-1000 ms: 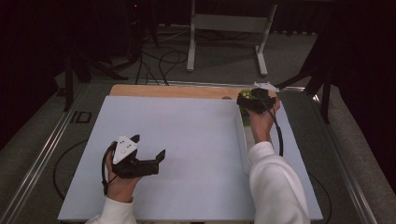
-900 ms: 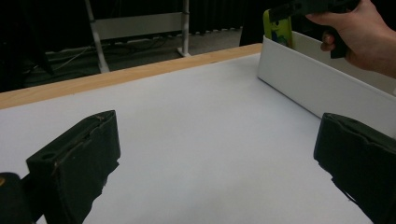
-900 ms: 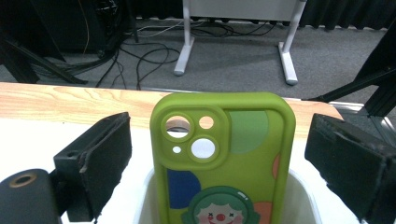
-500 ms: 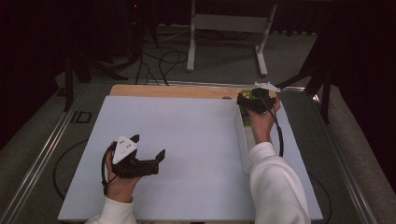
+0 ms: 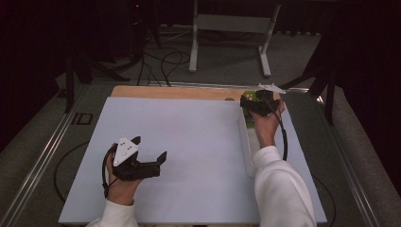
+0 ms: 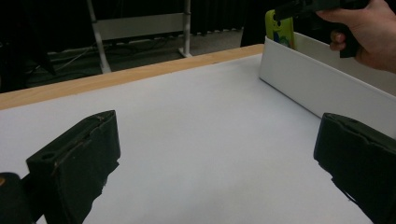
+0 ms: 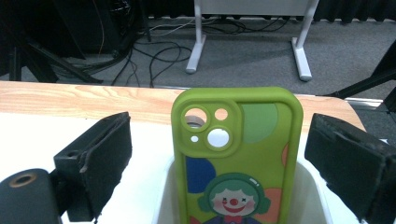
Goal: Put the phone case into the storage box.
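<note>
Right gripper view shows a green phone case [image 7: 236, 158] with a clown print standing upright in the far end of a white tray [image 7: 317, 196], at the table's 1 o'clock. The right gripper [image 7: 224, 163] straddles it, jaws spread and apart from both edges. Closing off-centre could tip the case against the tray wall. The left gripper [image 5: 149, 163], released, rests at 7 o'clock on the white mat [image 5: 189, 142]. Nothing has visibly shifted since the earlier frames.
</note>
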`<state>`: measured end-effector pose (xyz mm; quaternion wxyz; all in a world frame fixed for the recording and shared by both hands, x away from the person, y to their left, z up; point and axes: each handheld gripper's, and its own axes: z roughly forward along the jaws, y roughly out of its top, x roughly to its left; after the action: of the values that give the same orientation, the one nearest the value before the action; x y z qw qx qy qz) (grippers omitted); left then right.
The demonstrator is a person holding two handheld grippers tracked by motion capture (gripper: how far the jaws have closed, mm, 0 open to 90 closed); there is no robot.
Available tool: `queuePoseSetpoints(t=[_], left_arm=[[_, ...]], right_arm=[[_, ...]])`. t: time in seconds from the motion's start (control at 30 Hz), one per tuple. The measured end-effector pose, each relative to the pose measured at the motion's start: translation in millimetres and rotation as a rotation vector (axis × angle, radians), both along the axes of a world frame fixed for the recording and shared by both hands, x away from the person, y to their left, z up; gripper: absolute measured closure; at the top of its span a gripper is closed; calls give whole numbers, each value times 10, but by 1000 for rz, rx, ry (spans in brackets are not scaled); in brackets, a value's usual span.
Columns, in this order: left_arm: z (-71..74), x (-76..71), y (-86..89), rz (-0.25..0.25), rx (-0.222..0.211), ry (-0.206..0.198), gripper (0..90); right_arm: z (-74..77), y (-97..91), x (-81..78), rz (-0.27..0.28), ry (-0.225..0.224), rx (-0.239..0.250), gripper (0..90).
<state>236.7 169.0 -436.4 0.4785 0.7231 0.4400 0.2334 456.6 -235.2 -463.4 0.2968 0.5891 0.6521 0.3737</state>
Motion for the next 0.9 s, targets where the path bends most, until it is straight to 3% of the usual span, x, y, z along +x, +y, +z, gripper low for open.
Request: queuePoseSetpoints(t=[0.27, 0.53, 0.9], left_arm=[[-12, 7, -14, -1, 3, 4, 13], [-18, 12, -16, -1, 5, 6, 13], [-17, 16, -14, -4, 5, 6, 13]], right_arm=[[29, 7, -59, 15, 3, 6, 76], [40, 26, -148, 27, 29, 43, 77], [78, 45, -280, 63, 54, 32, 76]])
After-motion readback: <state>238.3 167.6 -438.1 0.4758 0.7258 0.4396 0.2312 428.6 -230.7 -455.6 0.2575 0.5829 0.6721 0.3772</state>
